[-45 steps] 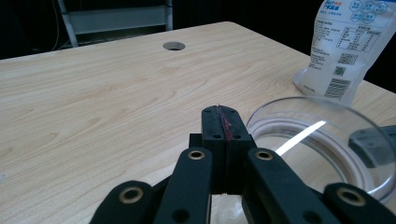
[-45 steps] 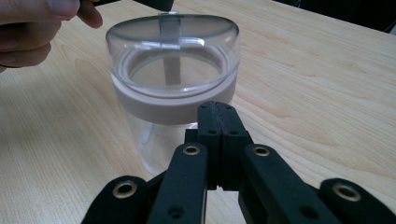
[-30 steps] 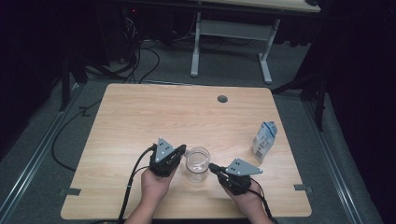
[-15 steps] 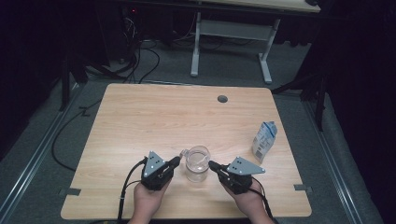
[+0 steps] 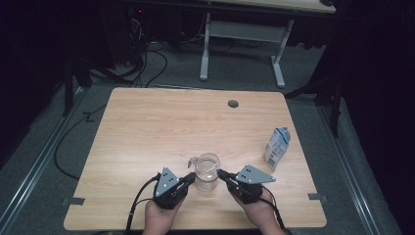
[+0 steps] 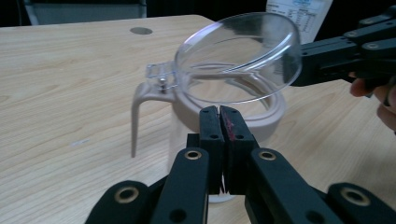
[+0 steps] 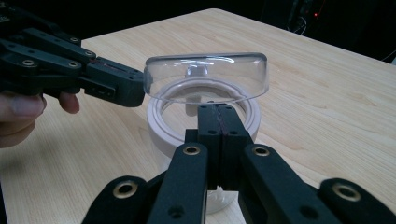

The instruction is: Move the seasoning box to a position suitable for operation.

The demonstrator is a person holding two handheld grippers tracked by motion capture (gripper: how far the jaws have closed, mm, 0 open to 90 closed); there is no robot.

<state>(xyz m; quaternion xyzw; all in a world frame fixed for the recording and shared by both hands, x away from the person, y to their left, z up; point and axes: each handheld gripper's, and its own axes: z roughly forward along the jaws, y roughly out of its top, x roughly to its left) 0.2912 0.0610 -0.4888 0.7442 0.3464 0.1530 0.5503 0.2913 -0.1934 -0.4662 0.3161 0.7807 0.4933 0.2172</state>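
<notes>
two grippers flank a clear pitcher (image 5: 206,172) near the front edge of the wooden table (image 5: 147,122), the left gripper (image 5: 192,177) just to its left and the right gripper (image 5: 221,174) just to its right. each is held in a hand (image 5: 157,220) coming in from the table's front edge. past the right gripper, farther right of the pitcher and well apart from it, a small white-and-blue carton (image 5: 277,148) stands upright. behind the pitcher, near the table's far edge, sits a round dark grommet (image 5: 233,104). the stretch of table between pitcher and grommet is bare wood. the pitcher stands upright, its long axis vertical; its handle (image 6: 138,112) is on the side away from the person and angled to the left. its clear domed lid (image 6: 238,56) is hinged at the handle side and tilted up, open toward the right gripper. in the left gripper view its own jaws are pressed together with nothing between them, just in front of the pitcher's rim (image 6: 266,116). in the right gripper view its jaws are likewise closed on nothing, and the left gripper's tip touches the lid's edge.
</notes>
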